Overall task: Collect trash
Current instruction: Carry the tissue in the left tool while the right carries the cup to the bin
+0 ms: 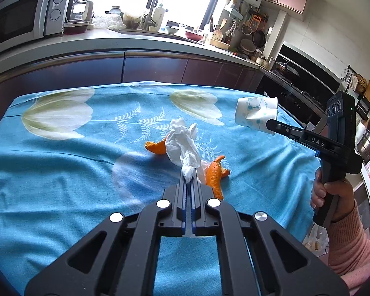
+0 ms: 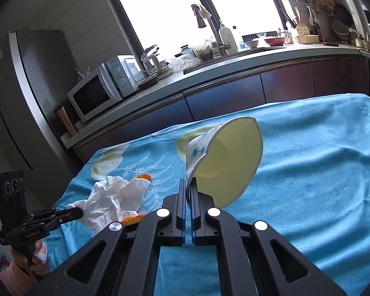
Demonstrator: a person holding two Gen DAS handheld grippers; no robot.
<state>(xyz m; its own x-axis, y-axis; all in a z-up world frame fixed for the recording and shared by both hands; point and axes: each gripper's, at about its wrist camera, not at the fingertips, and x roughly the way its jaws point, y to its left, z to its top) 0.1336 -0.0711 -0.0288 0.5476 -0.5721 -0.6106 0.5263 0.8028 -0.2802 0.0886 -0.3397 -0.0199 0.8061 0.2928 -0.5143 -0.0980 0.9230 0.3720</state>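
Your left gripper (image 1: pixel 190 172) has its fingers squeezed tight on the crumpled tissue (image 1: pixel 182 145), which sits mid-desk over the orange peel (image 1: pixel 215 172). Your right gripper (image 2: pixel 188 185) has its fingers pinched on the rim of the paper cup (image 2: pixel 224 157), held up off the blue cloth (image 2: pixel 308 172) at one o'clock from the tissue. Lift the tissue slowly, straight up, so the peel does not drag along. Keep both squeezes firm.

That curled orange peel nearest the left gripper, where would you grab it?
Grip the peel across its narrow raised tip, coming from above with the fingers either side. It arches off the cloth there, so fingers can close around it. The left gripper already pinches the tissue, though, and the right gripper the cup.
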